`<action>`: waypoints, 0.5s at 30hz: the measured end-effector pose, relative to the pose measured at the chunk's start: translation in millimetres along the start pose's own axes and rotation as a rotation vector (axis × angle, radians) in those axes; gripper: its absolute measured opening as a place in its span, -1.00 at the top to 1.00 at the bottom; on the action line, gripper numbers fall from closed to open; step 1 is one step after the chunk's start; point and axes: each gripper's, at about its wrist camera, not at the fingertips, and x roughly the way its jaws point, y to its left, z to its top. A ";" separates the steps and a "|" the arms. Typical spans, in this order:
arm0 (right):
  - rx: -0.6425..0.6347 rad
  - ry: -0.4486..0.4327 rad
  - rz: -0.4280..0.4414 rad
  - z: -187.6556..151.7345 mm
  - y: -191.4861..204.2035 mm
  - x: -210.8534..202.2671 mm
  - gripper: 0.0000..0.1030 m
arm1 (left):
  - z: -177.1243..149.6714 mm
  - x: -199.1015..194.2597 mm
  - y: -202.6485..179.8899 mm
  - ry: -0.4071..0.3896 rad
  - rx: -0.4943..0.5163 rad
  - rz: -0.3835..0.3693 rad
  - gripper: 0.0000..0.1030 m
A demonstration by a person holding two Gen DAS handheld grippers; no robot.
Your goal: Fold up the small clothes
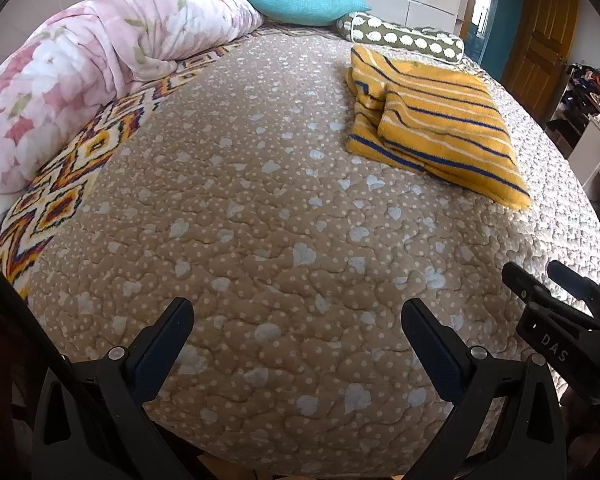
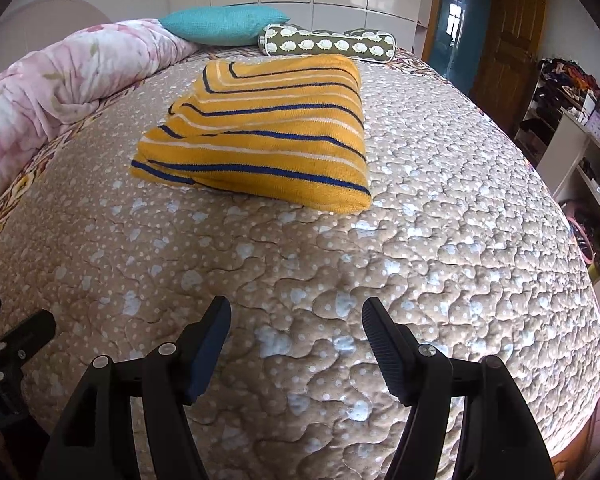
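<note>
Both claws hang over the near edge of the bed: left gripper (image 1: 298, 320) and right gripper (image 2: 296, 320) each spread wide, nothing between the jaws, clear of the tan quilted bedspread (image 2: 440, 240) below. Pink floral comforter (image 1: 80, 64) bunched along the bed's left edge; yellow striped garment (image 2: 260, 132) lies folded well beyond the claws, toward the far edge, just short of the teal pillow (image 2: 224, 24) and hedgehog-print bolster (image 2: 328, 44).

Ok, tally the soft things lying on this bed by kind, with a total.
Striped yellow garment, folded: 1
Pillows: 2, teal cushion and hedgehog-print bolster
Pink floral quilt, bunched: 1
Total: 4
</note>
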 end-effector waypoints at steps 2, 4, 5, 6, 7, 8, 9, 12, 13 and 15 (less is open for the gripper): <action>-0.014 0.000 -0.030 0.8 1.4 -3.5 -0.42 | 2.3 -5.4 2.6 -0.023 -0.001 0.018 -1.00; -0.022 -0.016 -0.054 1.7 1.5 -8.4 -0.42 | 4.8 -10.8 5.0 -0.050 0.000 0.036 -1.00; -0.025 -0.029 -0.065 2.1 1.4 -12.2 -0.44 | 6.2 -13.8 6.1 -0.067 0.003 0.052 -1.00; -0.027 -0.040 -0.073 2.5 1.2 -15.4 -0.47 | 7.2 -14.9 6.6 -0.074 0.007 0.060 -1.00; -0.029 -0.052 -0.077 2.9 1.2 -18.4 -0.52 | 9.1 -15.4 7.2 -0.079 0.011 0.065 -1.00; -0.032 -0.061 -0.078 3.4 1.2 -20.7 -0.53 | 10.7 -14.8 8.0 -0.080 0.014 0.067 -1.00; -0.036 -0.065 -0.077 4.4 1.4 -21.7 -0.54 | 13.1 -12.6 8.7 -0.073 0.015 0.065 -1.00; -0.048 -0.067 -0.069 8.6 2.3 -21.4 -0.54 | 22.2 -2.3 11.4 -0.036 0.001 0.047 -1.00; -0.047 -0.067 -0.059 11.3 2.0 -20.9 -0.54 | 24.1 0.0 11.5 -0.034 -0.001 0.048 -1.00; -0.045 -0.067 -0.047 17.5 2.1 -18.4 -0.54 | 30.5 2.7 9.2 -0.040 0.008 0.060 -1.00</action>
